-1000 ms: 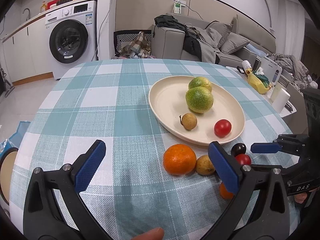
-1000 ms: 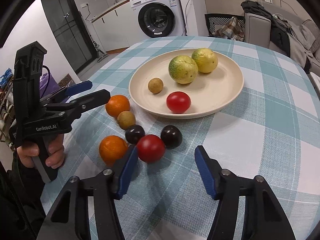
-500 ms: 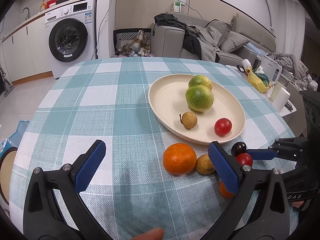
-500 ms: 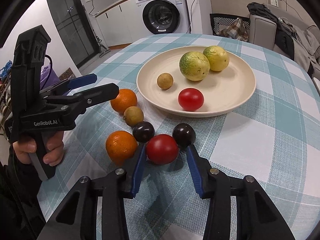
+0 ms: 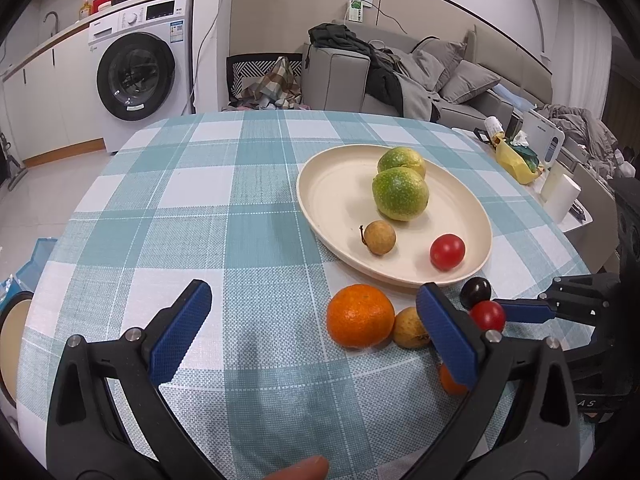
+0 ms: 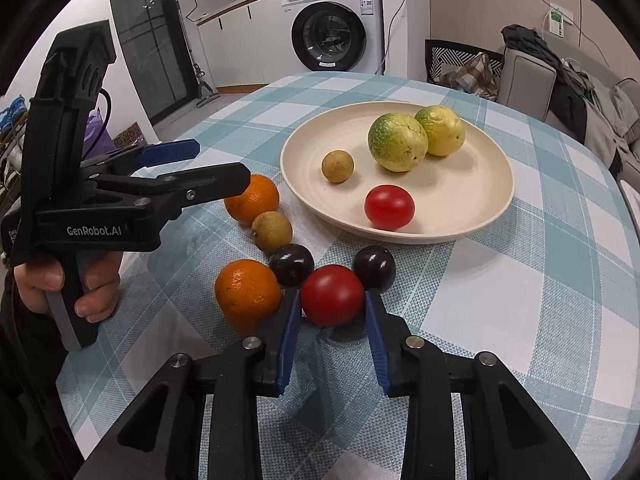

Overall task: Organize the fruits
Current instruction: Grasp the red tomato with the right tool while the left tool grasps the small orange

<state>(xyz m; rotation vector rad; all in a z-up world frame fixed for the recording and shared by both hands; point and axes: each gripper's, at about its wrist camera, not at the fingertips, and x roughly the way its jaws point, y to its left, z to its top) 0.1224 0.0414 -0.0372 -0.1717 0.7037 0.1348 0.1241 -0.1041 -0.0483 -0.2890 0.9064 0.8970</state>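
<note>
The tomato (image 6: 332, 295) on the checked surface (image 6: 520, 300) sits just in front of the cream plate (image 6: 496, 204), its slightly longer axis lying across the right wrist view, roughly level. The right gripper (image 6: 333, 312) is narrowed around it, both blue pads (image 6: 289, 332) pressing its left and right flanks, so it is grasping this tomato; whether the fruit has left the cloth cannot be told. Two dark plums flank it behind: one (image 6: 291, 265) to the left rear, one (image 6: 374, 267) to the right rear, both close to the pad tips. An orange (image 6: 247, 295) lies just left of the left pad. Further back are a longan (image 6: 273, 230) and a second orange (image 6: 253, 198), near the plate rim.

On the plate lie a second tomato (image 6: 389, 206), a small longan (image 6: 338, 165) and two green-yellow passion fruits (image 6: 397, 142) touching each other.

The left gripper (image 5: 312, 332) is released, spread wide, holding nothing, hovering above bare cloth with the far orange just inside its right pad (image 5: 446, 340).
</note>
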